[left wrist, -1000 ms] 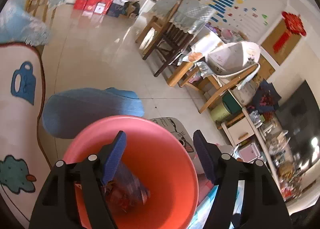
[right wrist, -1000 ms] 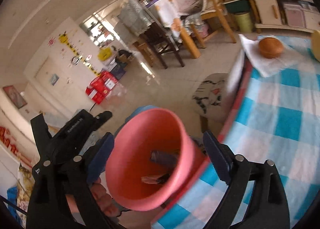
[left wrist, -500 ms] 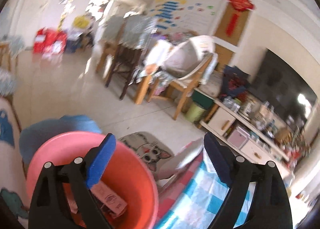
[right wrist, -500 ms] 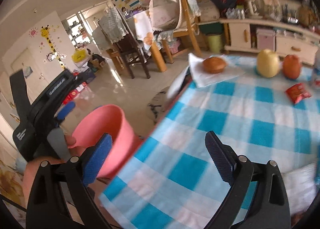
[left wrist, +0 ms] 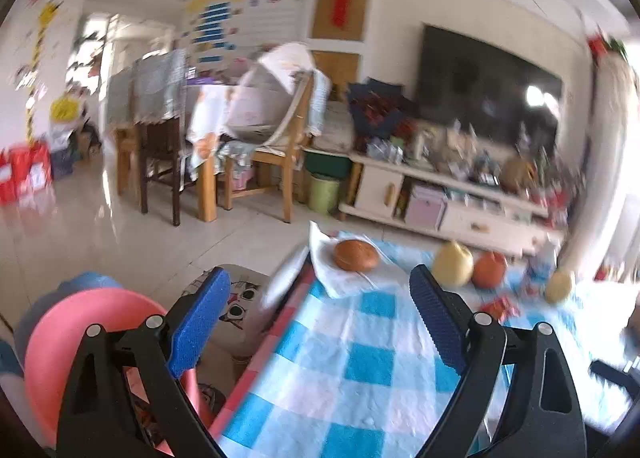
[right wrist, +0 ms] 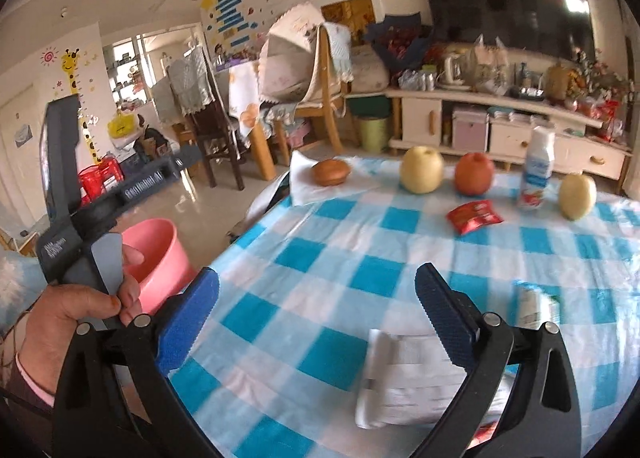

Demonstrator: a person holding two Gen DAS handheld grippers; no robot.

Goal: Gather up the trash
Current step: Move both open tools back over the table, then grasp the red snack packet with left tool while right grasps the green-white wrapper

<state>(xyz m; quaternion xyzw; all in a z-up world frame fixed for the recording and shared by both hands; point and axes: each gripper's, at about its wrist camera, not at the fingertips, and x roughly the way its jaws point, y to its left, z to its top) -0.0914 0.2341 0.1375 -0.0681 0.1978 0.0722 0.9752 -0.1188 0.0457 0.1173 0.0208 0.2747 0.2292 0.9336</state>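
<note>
A pink bucket (left wrist: 60, 342) stands on the floor left of the blue-checked table (left wrist: 360, 370); it also shows in the right wrist view (right wrist: 160, 254). My left gripper (left wrist: 320, 318) is open and empty over the table's left edge. My right gripper (right wrist: 316, 318) is open and empty above the table. A crumpled white paper (right wrist: 404, 378) lies just below it. A red wrapper (right wrist: 474, 215) lies farther back, and another wrapper (right wrist: 534, 304) lies at the right.
A bun on a white napkin (right wrist: 331, 172), a pear (right wrist: 422, 170), an orange fruit (right wrist: 474, 173), a white bottle (right wrist: 538, 172) and a second pear (right wrist: 576, 196) stand along the table's far side. A cat-print stool (left wrist: 240, 310) stands beside the bucket. Chairs (left wrist: 276, 130) stand behind.
Both grippers have swung from above the bucket to the right, over the table. The bucket now sits at the left of both views. Both grippers stay open.
</note>
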